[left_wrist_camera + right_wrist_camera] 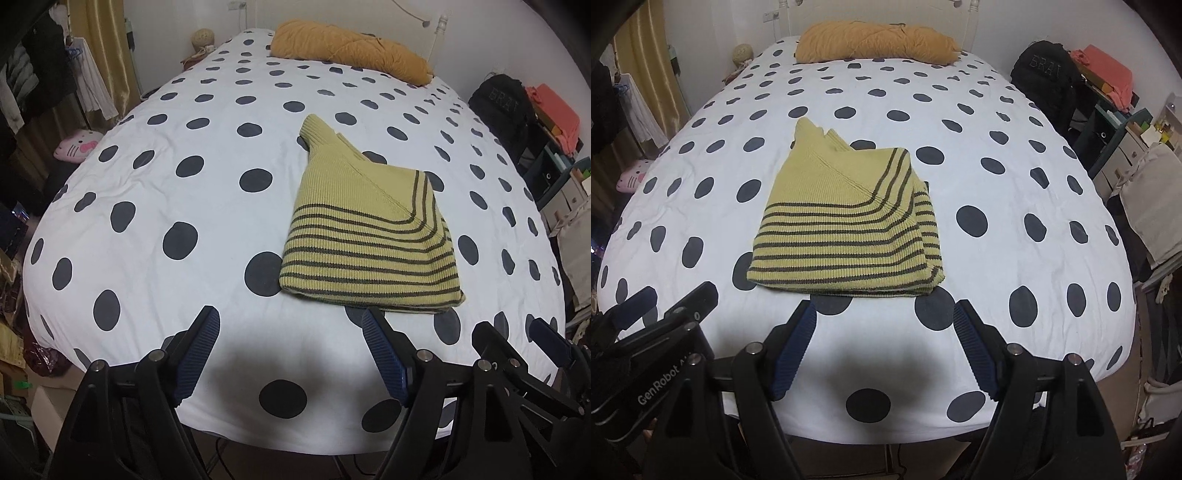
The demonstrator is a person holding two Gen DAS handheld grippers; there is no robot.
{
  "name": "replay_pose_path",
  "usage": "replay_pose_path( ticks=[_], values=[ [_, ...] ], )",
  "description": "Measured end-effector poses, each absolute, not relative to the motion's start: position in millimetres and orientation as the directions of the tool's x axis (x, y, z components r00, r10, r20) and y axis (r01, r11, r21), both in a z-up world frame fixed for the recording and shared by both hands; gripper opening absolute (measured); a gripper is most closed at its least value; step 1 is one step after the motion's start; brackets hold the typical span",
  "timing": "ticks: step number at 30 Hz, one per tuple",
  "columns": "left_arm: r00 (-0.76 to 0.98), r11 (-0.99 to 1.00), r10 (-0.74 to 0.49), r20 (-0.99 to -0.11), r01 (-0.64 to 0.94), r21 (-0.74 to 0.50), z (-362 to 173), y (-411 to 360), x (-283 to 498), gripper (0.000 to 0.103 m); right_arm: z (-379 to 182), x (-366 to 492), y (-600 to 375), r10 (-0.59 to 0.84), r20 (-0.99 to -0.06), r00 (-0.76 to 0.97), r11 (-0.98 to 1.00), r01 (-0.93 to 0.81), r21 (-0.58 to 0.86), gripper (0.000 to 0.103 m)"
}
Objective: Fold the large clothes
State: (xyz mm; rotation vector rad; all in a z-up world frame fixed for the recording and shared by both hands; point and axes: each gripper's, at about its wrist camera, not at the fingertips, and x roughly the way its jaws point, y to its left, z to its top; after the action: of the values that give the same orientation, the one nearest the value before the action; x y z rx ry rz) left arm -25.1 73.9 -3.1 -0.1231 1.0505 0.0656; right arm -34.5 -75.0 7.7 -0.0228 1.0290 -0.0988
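A yellow-green ribbed sweater with dark stripes lies folded into a compact stack on the polka-dot bed, one plain cuff sticking out toward the headboard. My left gripper hovers open over the bed's near edge, nothing between its blue pads, the sweater just beyond its right finger. In the right wrist view the same sweater lies straight ahead. My right gripper is open and empty just short of the sweater's near edge. The right gripper shows at the left view's lower right, the left gripper at the right view's lower left.
A mustard pillow lies at the head of the bed. A black backpack and shelves with orange items stand on the right. Hanging clothes and a pink plush are on the left.
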Motion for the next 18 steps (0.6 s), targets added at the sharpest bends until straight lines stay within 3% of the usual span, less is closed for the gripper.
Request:
replay_pose_path(
  ticks=[18],
  values=[
    [0.474, 0.993, 0.001, -0.881, -0.106, -0.056, 2, 75, -40, 0.08, 8, -53, -77, -0.083, -0.871, 0.483, 0.996, 0.08, -0.05, 0.077]
  ],
)
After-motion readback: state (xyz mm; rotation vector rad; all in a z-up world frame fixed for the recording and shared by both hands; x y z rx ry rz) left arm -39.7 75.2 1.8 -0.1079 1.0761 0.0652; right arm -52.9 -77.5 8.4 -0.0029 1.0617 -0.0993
